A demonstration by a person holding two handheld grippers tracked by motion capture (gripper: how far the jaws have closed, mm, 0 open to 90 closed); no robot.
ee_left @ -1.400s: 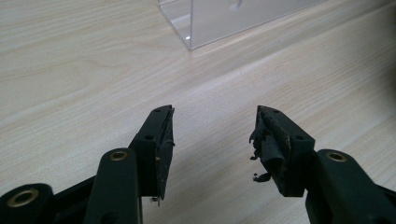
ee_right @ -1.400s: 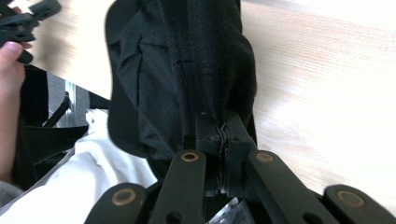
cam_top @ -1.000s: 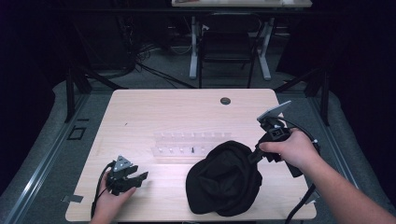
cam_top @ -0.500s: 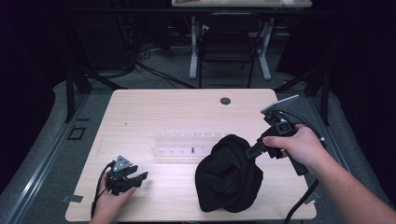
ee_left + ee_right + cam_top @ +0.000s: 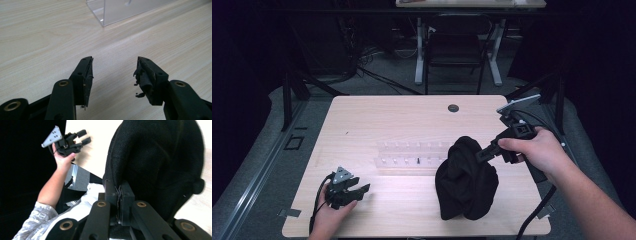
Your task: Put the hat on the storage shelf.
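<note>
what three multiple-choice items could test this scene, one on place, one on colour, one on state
1. Where does the clear acrylic rack lie?
A. mid-table, beside the cloth
B. on the floor
C. in the left tongs

2. What colour is the bunched knit fabric cloth?
A. white
B. black
C. red

3. How do the left tongs stand?
A. shut on the cloth
B. shut on the rack
C. open, holding nothing

Key: 1 A, the rack lies on the light wooden table left of the cloth. 2 B, it is black throughout. 3 C, bare wood shows between the jaws, while the right tongs pinch the cloth.

Cloth (image 5: 467, 185) right of rack (image 5: 412, 155)
</note>
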